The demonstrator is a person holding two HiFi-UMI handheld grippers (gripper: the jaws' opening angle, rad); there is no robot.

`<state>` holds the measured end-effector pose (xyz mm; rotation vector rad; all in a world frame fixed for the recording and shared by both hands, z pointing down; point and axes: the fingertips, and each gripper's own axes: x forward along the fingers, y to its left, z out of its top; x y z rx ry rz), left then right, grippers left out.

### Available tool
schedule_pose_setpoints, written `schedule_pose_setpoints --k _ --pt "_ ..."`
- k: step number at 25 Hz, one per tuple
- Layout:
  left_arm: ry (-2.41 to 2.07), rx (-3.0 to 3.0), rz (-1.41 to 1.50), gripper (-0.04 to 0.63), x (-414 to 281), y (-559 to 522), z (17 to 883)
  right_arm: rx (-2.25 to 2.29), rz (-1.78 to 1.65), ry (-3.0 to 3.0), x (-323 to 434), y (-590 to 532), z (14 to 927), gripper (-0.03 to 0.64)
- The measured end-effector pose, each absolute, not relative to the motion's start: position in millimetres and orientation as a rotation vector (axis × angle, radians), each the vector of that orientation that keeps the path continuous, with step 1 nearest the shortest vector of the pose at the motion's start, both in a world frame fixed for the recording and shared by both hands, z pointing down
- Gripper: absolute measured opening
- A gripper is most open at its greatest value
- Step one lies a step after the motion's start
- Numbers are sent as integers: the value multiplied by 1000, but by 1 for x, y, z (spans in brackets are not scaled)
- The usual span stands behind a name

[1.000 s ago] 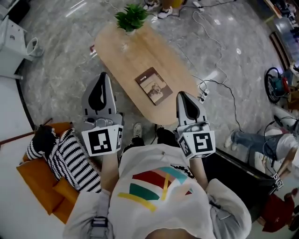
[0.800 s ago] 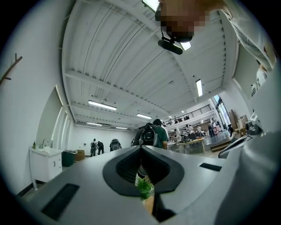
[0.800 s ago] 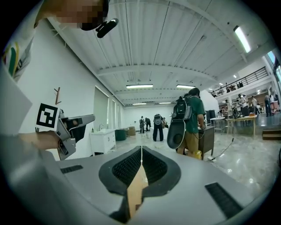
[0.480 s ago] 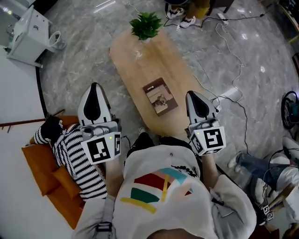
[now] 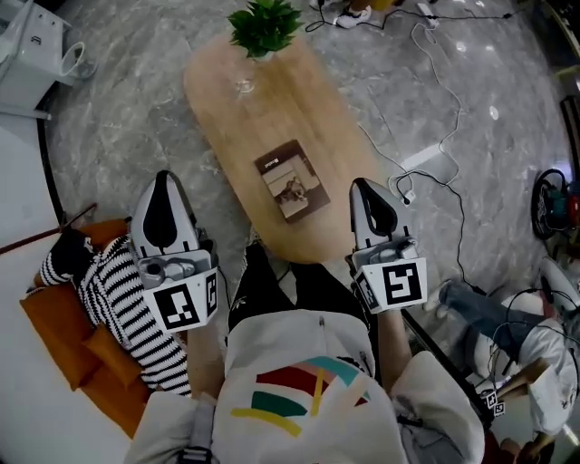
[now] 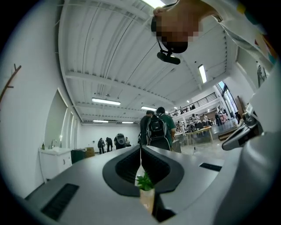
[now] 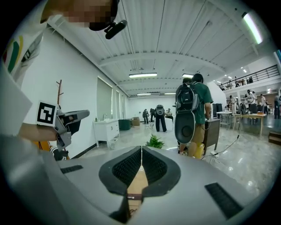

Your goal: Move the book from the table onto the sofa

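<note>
Head view shows the book [image 5: 290, 179] flat on the bench [image 5: 237, 113], not grabbed yet — left claw [image 5: 164, 178] and right claw [image 5: 362, 185] are shut and empty, so one must open and reach.

Potted plant [image 5: 265, 27] far ahead, between lines of left jaws and right jaws. Black-and-white striped pillow [image 5: 127, 308] just left of and behind left jaws. White cable [image 5: 435, 136] on grey marble floor [image 5: 136, 118], ahead-right of right jaws. White cabinet [image 5: 27, 54] far ahead-left of left jaws. Person with backpack [image 7: 191, 110] standing well ahead of right jaws.
</note>
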<state>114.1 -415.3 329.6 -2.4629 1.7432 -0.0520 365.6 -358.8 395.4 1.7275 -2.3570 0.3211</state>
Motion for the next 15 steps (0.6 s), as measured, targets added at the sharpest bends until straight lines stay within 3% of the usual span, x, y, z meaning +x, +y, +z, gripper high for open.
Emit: schedule_pose_setpoints --k 15 --pt "1943 -2654 -296 8 91 -421 672 1018 453 -2206 277 -399 714 15"
